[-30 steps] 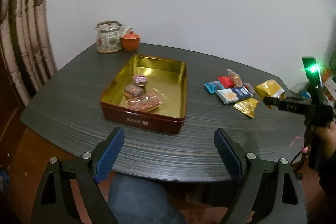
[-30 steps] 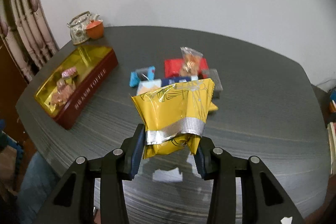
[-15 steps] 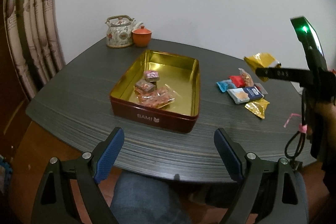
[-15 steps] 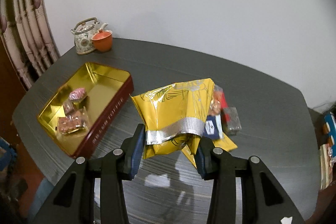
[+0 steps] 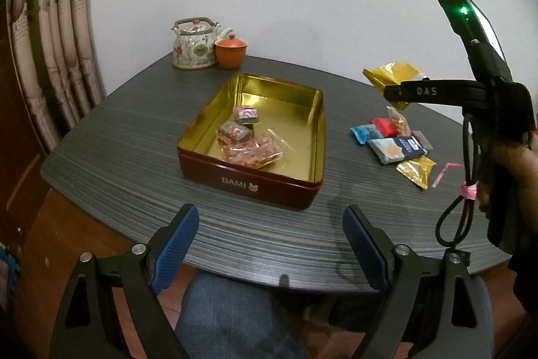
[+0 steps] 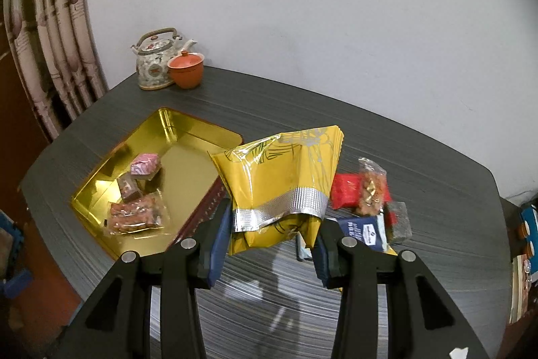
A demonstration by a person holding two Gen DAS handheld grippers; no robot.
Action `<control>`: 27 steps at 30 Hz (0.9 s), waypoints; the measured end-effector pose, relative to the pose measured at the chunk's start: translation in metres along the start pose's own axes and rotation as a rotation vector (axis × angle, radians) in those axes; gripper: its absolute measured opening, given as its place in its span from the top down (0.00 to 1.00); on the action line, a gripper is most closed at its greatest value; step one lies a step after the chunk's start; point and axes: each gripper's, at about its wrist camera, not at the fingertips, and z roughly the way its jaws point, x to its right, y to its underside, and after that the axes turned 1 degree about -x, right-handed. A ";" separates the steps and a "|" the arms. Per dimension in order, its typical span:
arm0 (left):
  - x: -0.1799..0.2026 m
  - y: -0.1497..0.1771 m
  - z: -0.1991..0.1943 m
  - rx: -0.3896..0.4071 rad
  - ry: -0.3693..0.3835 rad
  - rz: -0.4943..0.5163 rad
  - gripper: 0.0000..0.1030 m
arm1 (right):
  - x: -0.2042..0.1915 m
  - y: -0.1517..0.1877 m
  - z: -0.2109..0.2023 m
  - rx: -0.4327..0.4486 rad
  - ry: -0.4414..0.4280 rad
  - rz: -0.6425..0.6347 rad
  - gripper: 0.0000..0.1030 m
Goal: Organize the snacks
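You are working over a dark wood-grain table (image 6: 386, 137), its rectangular gold-lined tin (image 6: 188, 137) holding three wrapped sweets; your right gripper (image 6: 269, 246) is pinching a crinkled yellow foil packet (image 6: 279, 180) (airborne beside the tin), your left gripper (image 5: 270, 241) hanging spread and empty.

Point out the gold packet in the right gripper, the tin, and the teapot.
gold packet (image 6: 279, 177), right wrist view, on its yellow front above the silver band.
tin (image 5: 255, 182), left wrist view, on its red front wall by the lettering.
teapot (image 5: 193, 51), left wrist view, on its patterned body.
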 end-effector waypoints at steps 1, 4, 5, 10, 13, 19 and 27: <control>0.000 0.000 0.000 -0.001 -0.001 -0.001 0.15 | -0.002 0.000 0.001 -0.001 -0.002 -0.002 0.62; -0.001 0.000 0.002 -0.005 -0.002 -0.006 0.15 | -0.008 -0.001 0.004 -0.005 -0.012 -0.007 0.62; -0.001 0.000 0.002 -0.008 -0.001 -0.007 0.15 | -0.011 -0.001 0.005 -0.006 -0.015 -0.011 0.62; 0.000 0.001 0.005 -0.020 -0.001 -0.008 0.15 | -0.018 0.000 0.007 -0.007 -0.024 -0.023 0.62; 0.000 0.001 0.005 -0.019 -0.003 -0.008 0.15 | -0.018 0.003 0.009 -0.013 -0.029 -0.018 0.62; -0.003 0.001 0.006 -0.027 -0.009 -0.015 0.15 | -0.016 0.014 0.013 -0.029 -0.039 0.000 0.61; -0.005 0.002 0.009 -0.039 -0.021 -0.016 0.15 | -0.014 0.020 0.013 -0.032 -0.047 0.016 0.61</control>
